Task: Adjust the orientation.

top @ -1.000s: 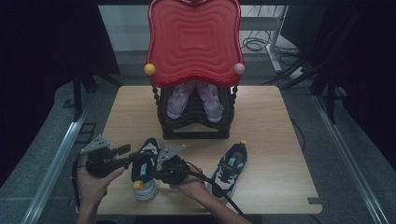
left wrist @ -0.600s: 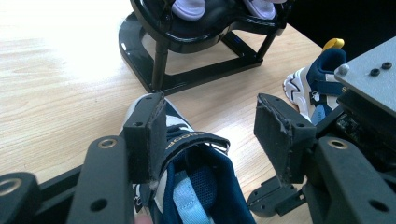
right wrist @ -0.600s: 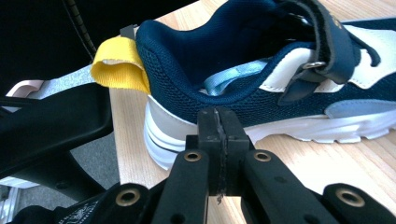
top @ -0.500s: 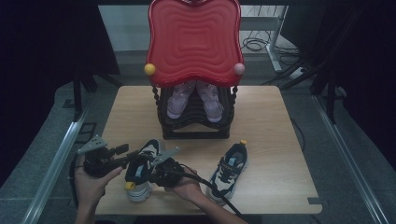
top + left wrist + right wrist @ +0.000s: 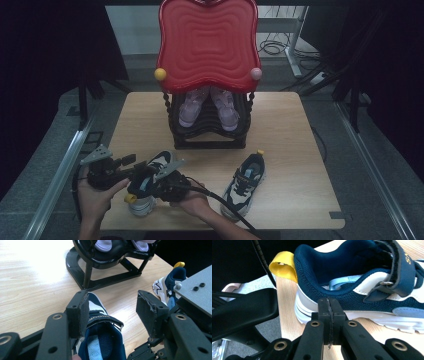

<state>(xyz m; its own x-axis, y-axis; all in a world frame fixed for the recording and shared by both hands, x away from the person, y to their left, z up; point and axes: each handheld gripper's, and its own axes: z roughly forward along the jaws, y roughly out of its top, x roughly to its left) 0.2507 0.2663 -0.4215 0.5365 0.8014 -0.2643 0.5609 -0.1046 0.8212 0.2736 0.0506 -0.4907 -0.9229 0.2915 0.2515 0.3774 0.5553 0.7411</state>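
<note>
A navy and white shoe (image 5: 146, 186) with a yellow heel loop (image 5: 283, 267) lies near the table's front left, between both grippers. My left gripper (image 5: 134, 167) comes in from the left, open. In the left gripper view its jaws straddle the shoe's (image 5: 100, 340) opening and strap, with the left pad close against the shoe's side. My right gripper (image 5: 157, 187) is on the shoe's right. Its jaws (image 5: 328, 306) are shut on nothing, tips against the shoe's (image 5: 362, 282) sole edge. The matching shoe (image 5: 245, 184) lies to the right on the table.
A black rack (image 5: 207, 132) under a red wavy tray (image 5: 207, 45) stands mid-table and holds a pair of lilac shoes (image 5: 207, 105). The rack's base (image 5: 100, 277) lies just beyond the held shoe. The table's front edge (image 5: 220, 227) is near both hands.
The shoe has shifted a little leftward toward the front edge along with the right gripper. The left gripper has stayed in place.
</note>
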